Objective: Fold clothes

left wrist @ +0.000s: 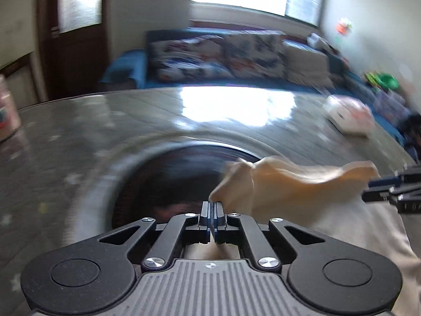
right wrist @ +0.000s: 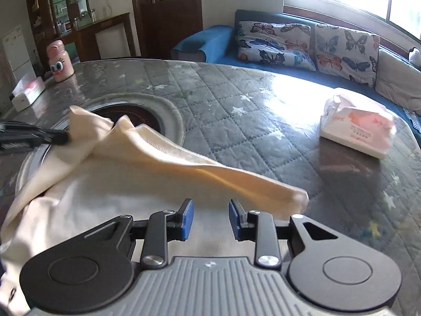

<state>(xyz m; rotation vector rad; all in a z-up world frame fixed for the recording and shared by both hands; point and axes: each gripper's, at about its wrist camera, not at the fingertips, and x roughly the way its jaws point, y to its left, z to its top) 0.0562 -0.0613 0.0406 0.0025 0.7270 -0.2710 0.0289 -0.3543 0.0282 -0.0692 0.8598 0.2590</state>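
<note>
A cream cloth garment (right wrist: 136, 163) lies partly on the grey quilted table (right wrist: 236, 110), with one edge lifted. My left gripper (left wrist: 211, 218) is shut on a corner of that garment (left wrist: 284, 187), and the left wrist view is blurred by motion. In the right wrist view the left gripper (right wrist: 63, 138) enters from the left edge, pinching the raised corner. My right gripper (right wrist: 211, 220) is open just behind the garment's near fold, its blue pads (right wrist: 187, 218) apart with nothing between them. In the left wrist view the right gripper (left wrist: 381, 189) shows at the right edge.
A round dark recess (right wrist: 136, 115) with a metal rim sits in the table under the lifted cloth. A tissue pack (right wrist: 357, 131) lies at the right. A pink bottle (right wrist: 59, 62) and a white box (right wrist: 27, 93) stand far left. A blue sofa (right wrist: 302, 44) with butterfly cushions lies behind.
</note>
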